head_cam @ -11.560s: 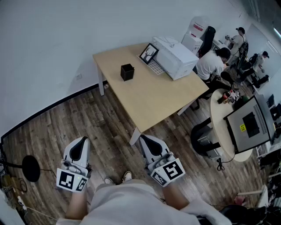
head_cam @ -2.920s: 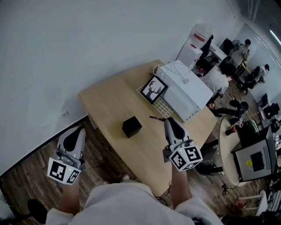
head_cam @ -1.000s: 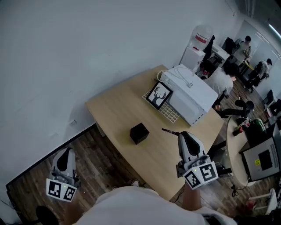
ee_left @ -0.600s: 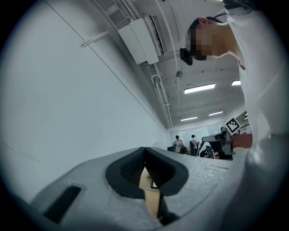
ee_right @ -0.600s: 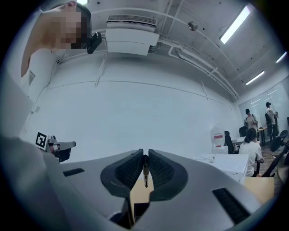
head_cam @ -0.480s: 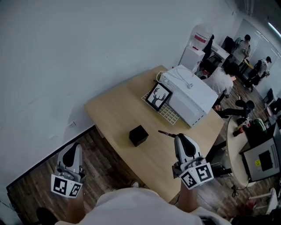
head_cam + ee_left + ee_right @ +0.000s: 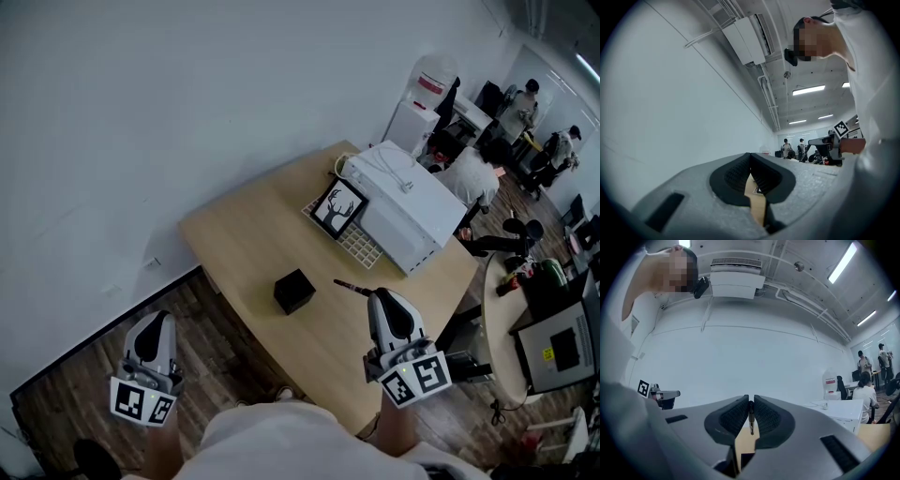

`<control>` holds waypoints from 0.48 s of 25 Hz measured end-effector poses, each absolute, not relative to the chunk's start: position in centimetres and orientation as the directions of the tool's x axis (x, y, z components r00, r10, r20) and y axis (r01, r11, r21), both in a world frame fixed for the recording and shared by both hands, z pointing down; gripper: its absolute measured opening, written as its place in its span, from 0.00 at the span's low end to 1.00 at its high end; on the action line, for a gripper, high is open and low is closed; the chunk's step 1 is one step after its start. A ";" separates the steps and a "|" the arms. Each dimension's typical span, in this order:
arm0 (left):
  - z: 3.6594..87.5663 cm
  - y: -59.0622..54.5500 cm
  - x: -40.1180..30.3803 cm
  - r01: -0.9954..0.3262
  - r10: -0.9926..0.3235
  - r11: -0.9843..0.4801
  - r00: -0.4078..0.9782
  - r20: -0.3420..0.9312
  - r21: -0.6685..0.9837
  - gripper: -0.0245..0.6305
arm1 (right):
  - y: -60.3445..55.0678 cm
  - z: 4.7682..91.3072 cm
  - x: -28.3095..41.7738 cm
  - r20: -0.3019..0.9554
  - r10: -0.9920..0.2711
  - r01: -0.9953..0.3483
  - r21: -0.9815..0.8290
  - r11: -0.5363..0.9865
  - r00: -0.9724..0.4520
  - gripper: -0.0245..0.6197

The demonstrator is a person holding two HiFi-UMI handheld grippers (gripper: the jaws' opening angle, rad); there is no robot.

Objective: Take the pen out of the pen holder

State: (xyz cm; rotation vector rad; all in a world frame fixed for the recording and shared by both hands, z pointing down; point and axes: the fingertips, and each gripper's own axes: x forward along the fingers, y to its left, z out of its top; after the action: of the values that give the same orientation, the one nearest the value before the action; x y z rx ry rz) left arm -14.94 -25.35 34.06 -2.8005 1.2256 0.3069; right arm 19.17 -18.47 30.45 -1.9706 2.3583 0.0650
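While right gripper pinched pen at lower centre of head view, clear of black pen holder just left, I judged best: firm grip, pen level, lower onto bare table. Left gripper closed, empty, lower left.

A light wooden desk stood across the middle of the head view, slanting from centre left down toward the right, on a dark plank floor. A small black cube-shaped pen holder sat alone near the desk's lower edge, with bare wood around it. Toward the upper right, a framed deer picture stood upright just beside a large white machine. A white grid-patterned slab lay flat below the picture, along the machine's side.
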 end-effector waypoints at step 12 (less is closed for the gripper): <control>34.1 -24.7 -16.7 -0.755 -0.743 -0.655 0.639 -0.198 0.022 0.05 | -19.2 30.6 17.7 -0.066 -0.977 -0.979 -0.014 0.202 -0.201 0.10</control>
State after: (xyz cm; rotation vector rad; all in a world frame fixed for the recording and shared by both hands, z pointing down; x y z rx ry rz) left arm -16.68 -24.71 34.06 -2.7870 1.2758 0.2935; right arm 17.69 -19.19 30.64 -1.9465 2.3891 0.0478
